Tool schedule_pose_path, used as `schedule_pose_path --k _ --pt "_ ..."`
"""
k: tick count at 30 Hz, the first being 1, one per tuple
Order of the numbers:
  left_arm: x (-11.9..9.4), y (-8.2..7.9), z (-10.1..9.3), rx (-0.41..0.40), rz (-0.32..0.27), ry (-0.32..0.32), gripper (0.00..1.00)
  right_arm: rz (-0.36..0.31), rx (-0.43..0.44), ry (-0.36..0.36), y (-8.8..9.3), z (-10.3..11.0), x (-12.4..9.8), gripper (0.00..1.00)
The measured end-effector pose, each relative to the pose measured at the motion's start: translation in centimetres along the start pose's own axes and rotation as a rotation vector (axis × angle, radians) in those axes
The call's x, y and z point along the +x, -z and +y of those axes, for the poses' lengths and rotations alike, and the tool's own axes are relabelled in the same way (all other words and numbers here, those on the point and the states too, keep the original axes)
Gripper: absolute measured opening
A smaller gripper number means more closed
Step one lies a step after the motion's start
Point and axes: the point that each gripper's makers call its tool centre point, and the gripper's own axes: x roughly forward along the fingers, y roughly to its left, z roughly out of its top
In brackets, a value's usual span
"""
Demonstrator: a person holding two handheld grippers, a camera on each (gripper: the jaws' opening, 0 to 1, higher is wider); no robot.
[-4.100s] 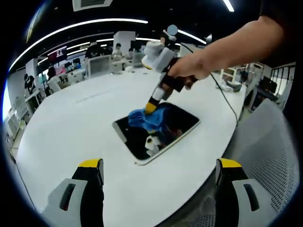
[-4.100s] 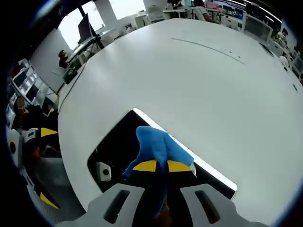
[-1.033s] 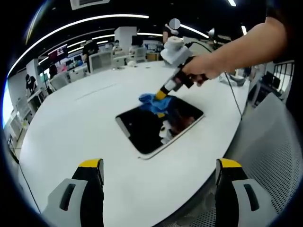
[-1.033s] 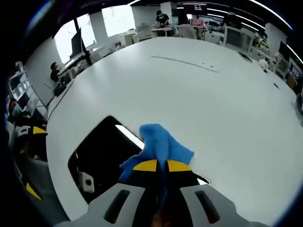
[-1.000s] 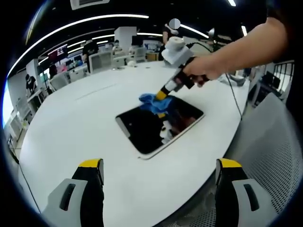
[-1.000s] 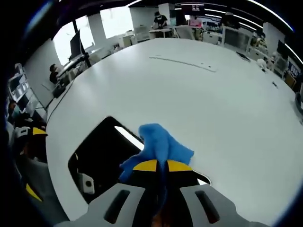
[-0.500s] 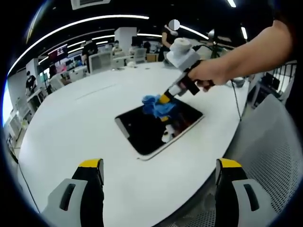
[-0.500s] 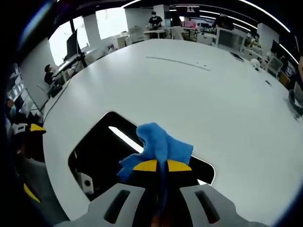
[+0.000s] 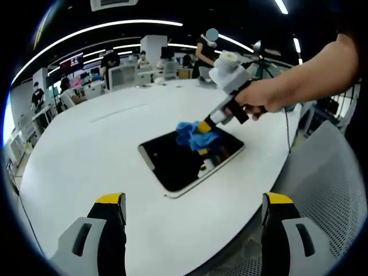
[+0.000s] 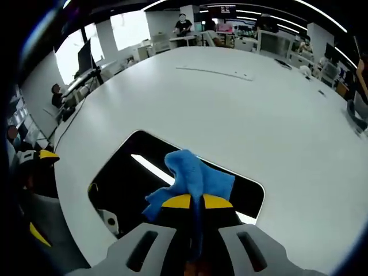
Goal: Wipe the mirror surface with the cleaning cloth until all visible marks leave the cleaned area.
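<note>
A dark rectangular mirror [image 9: 175, 164] [image 10: 123, 175] with a pale rim lies flat on the round white table [image 9: 86, 149] [image 10: 241, 109]. My right gripper [image 10: 193, 201] [image 9: 204, 125] is shut on a crumpled blue cloth [image 10: 192, 175] [image 9: 192, 133], pressing it onto the mirror near its far right part. A person's hand [image 9: 261, 103] holds that gripper. My left gripper [image 9: 192, 201] hovers over the near table edge, jaws wide apart and holding nothing. The mirror reflects ceiling lights and the gripper.
A grey mesh chair [image 9: 325, 190] stands at the table's right side. A cable [image 9: 282, 129] trails off the table edge there. Desks, monitors and several people fill the office background [image 9: 126, 63]. The table stretches bare and white beyond the mirror.
The right gripper has slid the blue cloth across the mirror, from its far left part toward its far right corner. The left gripper has stayed still.
</note>
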Motion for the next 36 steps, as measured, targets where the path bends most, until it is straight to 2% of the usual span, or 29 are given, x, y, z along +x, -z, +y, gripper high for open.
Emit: schedule_pose_path --k 11,29,33,36 --pt "0.0 0.0 -0.1 0.003 0.002 0.006 0.99 0.03 0.039 -0.007 1.0 0.7 -0.8 0.0" --pt "0.0 -0.1 -0.2 -0.001 0.002 0.013 0.99 0.043 0.025 -0.028 3.4 2.3 -2.5 0.0" --pt "-0.2 -0.8 -0.5 -0.027 -0.032 0.028 0.99 0.047 0.027 -0.035 4.0 2.6 -2.9 0.0" --pt "-0.6 -2.1 -0.7 -0.034 -0.099 0.041 0.99 0.051 0.03 -0.038 4.4 2.8 -3.1 0.0"
